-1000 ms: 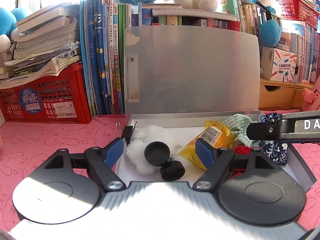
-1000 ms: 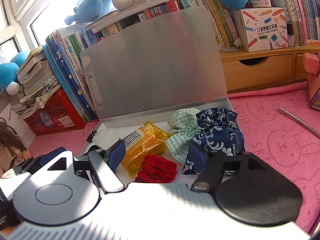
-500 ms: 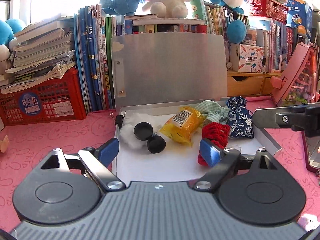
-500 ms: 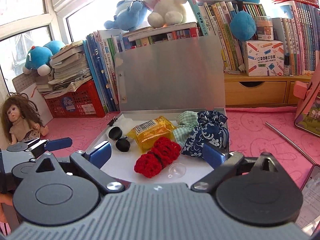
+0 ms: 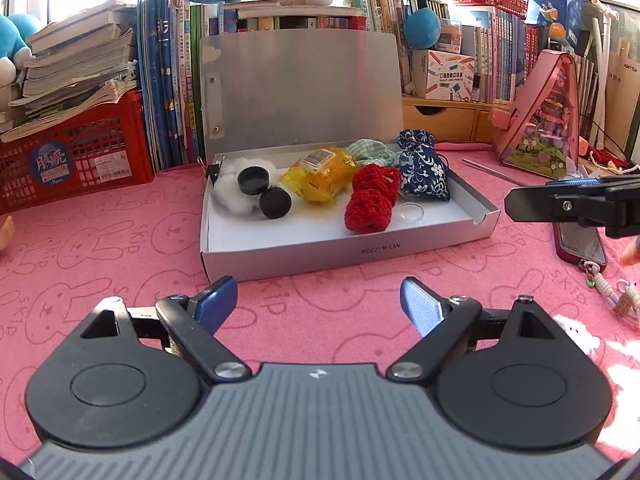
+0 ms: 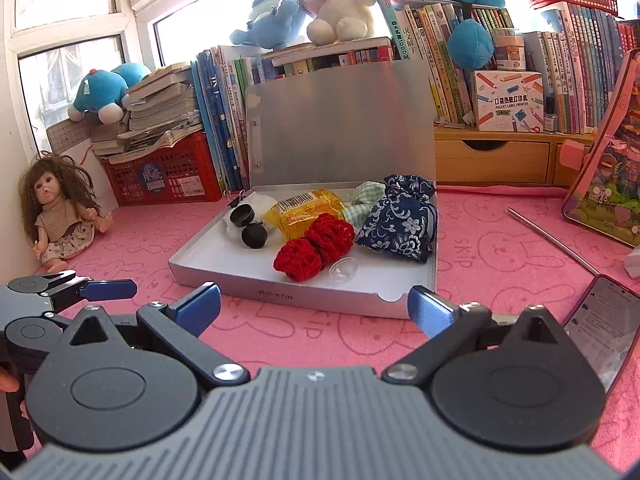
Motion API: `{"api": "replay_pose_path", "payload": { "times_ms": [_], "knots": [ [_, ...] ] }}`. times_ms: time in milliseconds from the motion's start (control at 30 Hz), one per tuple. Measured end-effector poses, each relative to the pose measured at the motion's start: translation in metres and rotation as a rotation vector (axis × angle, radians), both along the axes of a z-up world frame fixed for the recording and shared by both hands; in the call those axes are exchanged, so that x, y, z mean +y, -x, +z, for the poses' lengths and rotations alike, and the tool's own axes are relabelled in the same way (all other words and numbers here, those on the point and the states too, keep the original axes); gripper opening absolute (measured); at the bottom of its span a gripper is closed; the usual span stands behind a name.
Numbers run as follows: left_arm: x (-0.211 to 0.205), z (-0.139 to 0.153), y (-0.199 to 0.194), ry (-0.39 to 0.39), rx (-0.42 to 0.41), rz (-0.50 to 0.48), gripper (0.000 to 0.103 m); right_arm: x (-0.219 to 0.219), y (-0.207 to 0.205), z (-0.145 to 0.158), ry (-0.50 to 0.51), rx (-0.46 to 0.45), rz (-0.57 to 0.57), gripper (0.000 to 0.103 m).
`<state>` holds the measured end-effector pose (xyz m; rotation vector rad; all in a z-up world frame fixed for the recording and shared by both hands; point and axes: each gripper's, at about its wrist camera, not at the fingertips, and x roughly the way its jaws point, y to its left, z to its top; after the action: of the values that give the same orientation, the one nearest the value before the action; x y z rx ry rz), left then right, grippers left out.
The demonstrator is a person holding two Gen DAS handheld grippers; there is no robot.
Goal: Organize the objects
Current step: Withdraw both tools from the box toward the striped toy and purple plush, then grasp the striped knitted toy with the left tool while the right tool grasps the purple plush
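Left gripper (image 5: 316, 300): spread wide, nothing held.
Right gripper (image 6: 316, 306): likewise released.
Box (image 5: 344, 248): seen mid-frame, above both.

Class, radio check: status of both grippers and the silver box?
Left gripper and right gripper: jaws open, empty. Silver box lid up, filled. Nothing in the way.

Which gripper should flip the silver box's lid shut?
Right, probably. The lid stands upright behind the box; the open, empty right gripper faces it centrally, while the left gripper sits off to one side.
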<state>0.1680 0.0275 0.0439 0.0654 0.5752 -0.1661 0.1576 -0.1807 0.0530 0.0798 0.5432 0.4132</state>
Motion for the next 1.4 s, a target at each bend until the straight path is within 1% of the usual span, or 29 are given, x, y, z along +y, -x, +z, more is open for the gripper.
{"api": "replay_pose_path", "payload": {
  "times_ms": [100, 433, 533, 633, 767, 933, 1000, 1100, 1233, 1333, 1400],
  "knots": [
    [-0.001, -0.005, 0.015, -0.016, -0.011, 0.001, 0.091, -0.002, 0.012, -0.007, 0.01, 0.006, 0.007, 0.103],
    [0.002, -0.013, 0.05, 0.016, -0.014, -0.009, 0.091, -0.004, 0.044, -0.03, 0.055, 0.006, 0.014, 0.103],
    [-0.002, -0.016, 0.061, -0.007, -0.035, -0.016, 0.091, -0.003, 0.053, -0.039, 0.07, 0.01, 0.023, 0.103],
    [-0.01, -0.018, 0.071, -0.036, -0.054, -0.049, 0.091, -0.002, 0.06, -0.045, 0.091, 0.007, 0.026, 0.103],
    [-0.019, -0.024, 0.079, -0.057, -0.06, -0.089, 0.091, 0.001, 0.067, -0.053, 0.119, 0.003, 0.027, 0.103],
    [-0.024, -0.031, 0.081, -0.062, -0.06, -0.09, 0.089, 0.007, 0.072, -0.061, 0.159, 0.0, 0.036, 0.103],
    [-0.024, -0.033, 0.081, -0.056, -0.055, -0.094, 0.085, 0.009, 0.074, -0.063, 0.171, -0.005, 0.035, 0.103],
    [-0.025, -0.034, 0.08, -0.053, -0.05, -0.097, 0.081, 0.011, 0.074, -0.064, 0.178, -0.011, 0.037, 0.103],
    [-0.025, -0.038, 0.078, -0.044, -0.041, -0.091, 0.079, 0.013, 0.071, -0.067, 0.19, 0.023, 0.039, 0.103],
    [-0.025, -0.042, 0.076, -0.034, -0.04, -0.078, 0.076, 0.017, 0.073, -0.067, 0.218, 0.013, 0.034, 0.103],
    [-0.026, -0.045, 0.076, -0.035, -0.04, -0.076, 0.071, 0.019, 0.075, -0.067, 0.23, 0.002, 0.035, 0.103]
  ]
}}
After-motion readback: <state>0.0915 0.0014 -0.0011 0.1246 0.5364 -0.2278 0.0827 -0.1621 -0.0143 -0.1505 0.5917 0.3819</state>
